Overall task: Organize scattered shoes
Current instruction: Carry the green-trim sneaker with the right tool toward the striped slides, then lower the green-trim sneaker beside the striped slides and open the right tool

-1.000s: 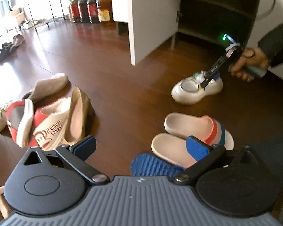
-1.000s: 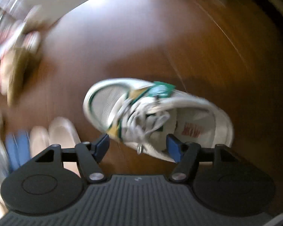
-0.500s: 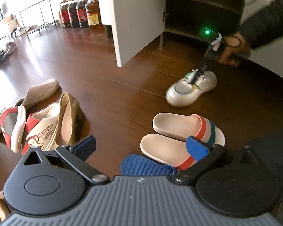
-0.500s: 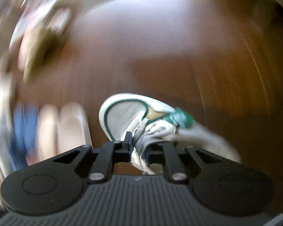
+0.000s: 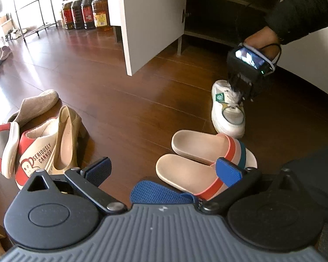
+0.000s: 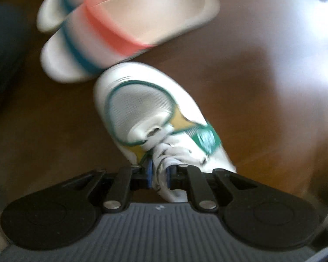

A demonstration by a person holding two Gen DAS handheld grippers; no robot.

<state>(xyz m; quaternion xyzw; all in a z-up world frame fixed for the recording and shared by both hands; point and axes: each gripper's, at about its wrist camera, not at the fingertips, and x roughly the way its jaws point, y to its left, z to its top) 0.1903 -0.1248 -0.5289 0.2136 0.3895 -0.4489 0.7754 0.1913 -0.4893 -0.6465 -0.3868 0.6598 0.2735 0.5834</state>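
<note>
R gripper [image 6: 159, 174] had clamped the sneaker [image 6: 142, 109] by its laces, jaws opening slightly, and swung it toe-first toward the slides [image 6: 129, 21]; L gripper [image 5: 161, 170] gaped empty. Cabinet [image 5: 229, 11] next, prob.

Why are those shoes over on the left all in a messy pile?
They look dumped, not paired. The red and white shoe and tan flat stand on their sides, leaning on the cartoon slipper, with a suede slipper behind. The striped slides sit neatly together.

The right tool [image 6: 159, 174] has clamped the laces of the white lace-up sneaker with green trim [image 5: 228, 113], swinging its toe round toward the pink striped slides [image 5: 207, 159]; its jaws are opening slightly.
</note>
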